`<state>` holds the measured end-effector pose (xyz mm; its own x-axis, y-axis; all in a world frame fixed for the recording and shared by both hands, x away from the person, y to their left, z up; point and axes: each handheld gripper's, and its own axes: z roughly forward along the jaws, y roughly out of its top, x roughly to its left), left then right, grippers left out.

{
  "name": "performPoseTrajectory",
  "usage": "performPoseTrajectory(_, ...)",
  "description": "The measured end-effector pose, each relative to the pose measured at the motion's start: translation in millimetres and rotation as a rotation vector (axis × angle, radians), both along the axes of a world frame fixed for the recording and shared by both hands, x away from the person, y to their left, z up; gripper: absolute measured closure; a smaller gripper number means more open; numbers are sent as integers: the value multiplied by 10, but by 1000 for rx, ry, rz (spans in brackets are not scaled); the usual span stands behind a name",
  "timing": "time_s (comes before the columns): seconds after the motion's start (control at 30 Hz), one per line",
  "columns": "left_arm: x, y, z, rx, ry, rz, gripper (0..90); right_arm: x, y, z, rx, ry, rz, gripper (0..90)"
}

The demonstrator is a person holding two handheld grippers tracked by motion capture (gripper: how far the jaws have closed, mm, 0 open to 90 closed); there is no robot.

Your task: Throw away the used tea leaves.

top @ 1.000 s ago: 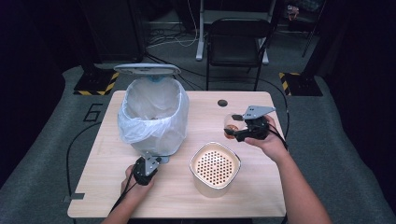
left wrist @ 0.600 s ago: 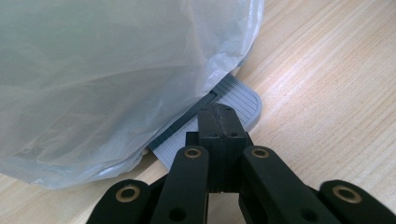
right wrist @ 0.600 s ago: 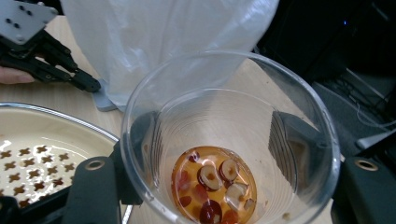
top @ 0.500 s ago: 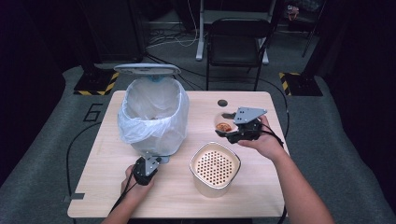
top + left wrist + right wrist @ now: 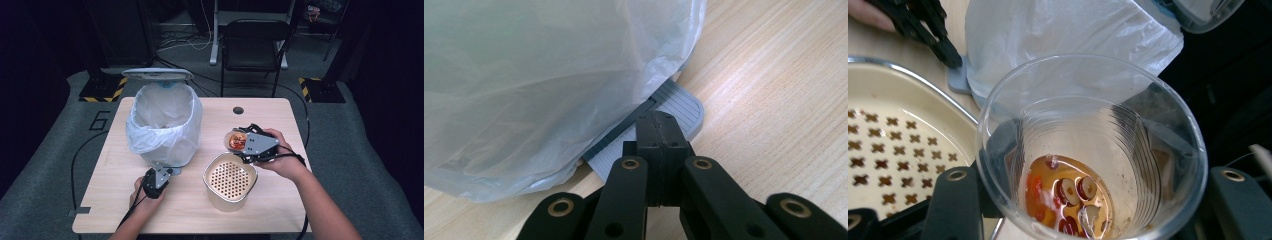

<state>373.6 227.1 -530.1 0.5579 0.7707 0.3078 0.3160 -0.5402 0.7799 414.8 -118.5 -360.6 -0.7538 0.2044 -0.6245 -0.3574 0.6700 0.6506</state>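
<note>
Dark room, black chair point(image 5: 255, 42) behind, and a pale wooden surface point(image 5: 280, 200) carrying everything. Over the last second the right hand point(image 5: 280, 157) had carried its clear cup point(image 5: 236, 140) across from the far right side toward the middle, so the cup now hung just beyond the cream strainer pot point(image 5: 229, 181), near its far rim. That looked like the lead-up to a pour through the perforated insert, with the liquid and the red fruit bits still sitting in the cup's bottom point(image 5: 1068, 197). The right gripper point(image 5: 250, 145) had its fingers point(image 5: 955, 200) clasped around the cup wall, and they had just been closing a little tighter on it; the cup was tipped slightly toward the camera on that gripper.

The left gripper point(image 5: 156, 177) hadn't budged. Its fingers point(image 5: 659, 142) were pressed together, their tips down on the grey pedal point(image 5: 674, 107) at the foot of the bag-lined bin point(image 5: 165, 125), whose lid point(image 5: 157, 74) stood raised. The left forearm lay low along the near edge.
</note>
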Motion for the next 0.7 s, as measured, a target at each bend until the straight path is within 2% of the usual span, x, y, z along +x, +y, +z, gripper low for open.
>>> performPoseTrajectory(0.17, 0, 0, 0, 1, 0, 0, 900, -93, 49, -40, -93, -119, -6, 378)
performPoseTrajectory(0.23, 0, 0, 0, 0, 0, -1, 900, -120, 67, -53, -122, -145, -3, 379)
performPoseTrajectory(0.33, 2, -4, -5, -3, -11, 7, 900, -179, 111, -87, -189, -216, -6, 382)
performPoseTrajectory(0.47, 0, -4, -4, 0, -7, 4, 900, -249, 178, -155, -308, -334, 5, 385)
performPoseTrajectory(0.57, -1, -7, -7, -5, -9, 6, 900, -294, 221, -198, -378, -408, 21, 386)
performPoseTrajectory(0.63, -1, -7, -7, -4, -9, 5, 900, -316, 248, -219, -405, -443, 34, 386)
performPoseTrajectory(0.7, -1, -7, -7, -3, -10, 5, 900, -342, 270, -242, -437, -502, 44, 387)
